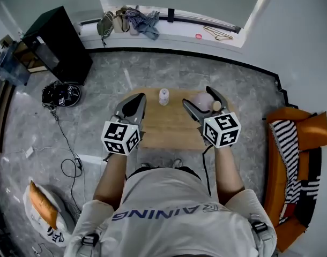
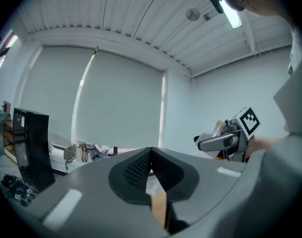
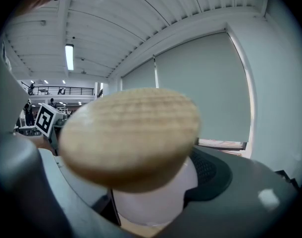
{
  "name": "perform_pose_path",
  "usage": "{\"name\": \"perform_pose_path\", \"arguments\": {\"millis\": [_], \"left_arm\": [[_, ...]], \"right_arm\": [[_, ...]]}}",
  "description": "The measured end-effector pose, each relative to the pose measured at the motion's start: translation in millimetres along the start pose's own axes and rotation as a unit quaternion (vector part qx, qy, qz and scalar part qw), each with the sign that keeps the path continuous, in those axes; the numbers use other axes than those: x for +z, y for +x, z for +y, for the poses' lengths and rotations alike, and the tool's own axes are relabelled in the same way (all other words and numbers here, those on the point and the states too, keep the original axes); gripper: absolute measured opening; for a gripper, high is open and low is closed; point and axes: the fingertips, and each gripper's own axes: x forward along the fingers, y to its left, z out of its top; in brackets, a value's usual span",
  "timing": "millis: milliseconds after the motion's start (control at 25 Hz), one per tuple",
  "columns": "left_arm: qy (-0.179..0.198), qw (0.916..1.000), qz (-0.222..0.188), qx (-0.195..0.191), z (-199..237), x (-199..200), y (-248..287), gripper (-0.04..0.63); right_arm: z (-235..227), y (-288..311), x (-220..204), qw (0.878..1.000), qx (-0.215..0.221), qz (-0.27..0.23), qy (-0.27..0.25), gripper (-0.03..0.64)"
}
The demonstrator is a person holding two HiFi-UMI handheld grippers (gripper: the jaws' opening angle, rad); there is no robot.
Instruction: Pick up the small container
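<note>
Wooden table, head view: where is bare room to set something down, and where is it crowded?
Bare wood fills the table's middle, between the left gripper and right gripper, down to the near edge. Crowded: the far edge, with a small white bottle and the held container.

A small wooden tabletop [image 1: 169, 125] stands on the grey marbled floor [image 1: 206, 74]. A little pale bottle [image 1: 163, 96] sits upright on it, close to the middle of the far edge.
</note>
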Motion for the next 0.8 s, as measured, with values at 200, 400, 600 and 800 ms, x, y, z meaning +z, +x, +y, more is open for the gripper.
{"name": "perform_pose_path", "arguments": {"millis": [200, 400, 600, 800], "left_arm": [[-0.001, 1.0000, 0.000, -0.003, -1.4, -0.9, -0.7, 0.003], [-0.004, 1.0000, -0.002, -0.005, 1.6, 1.0, 3.9, 0.002], [-0.011, 0.9999, -0.001, -0.008, 2.2, -2.4, 4.7, 0.002], [-0.013, 0.9999, 0.001, -0.010, -1.6, -4.5, 6.6, 0.002]], "right_arm": [[2.0, -0.3, -6.5, 1.000, 0.001, 0.003, 0.004, 0.430], [-0.5, 3.8, -4.8, 1.000, -0.003, 0.006, -0.004, 0.430], [1.4, 4.5, -8.2, 1.000, -0.005, 0.010, -0.006, 0.430], [0.3, 3.0, -8.9, 1.000, -0.003, 0.010, -0.007, 0.430]]}}
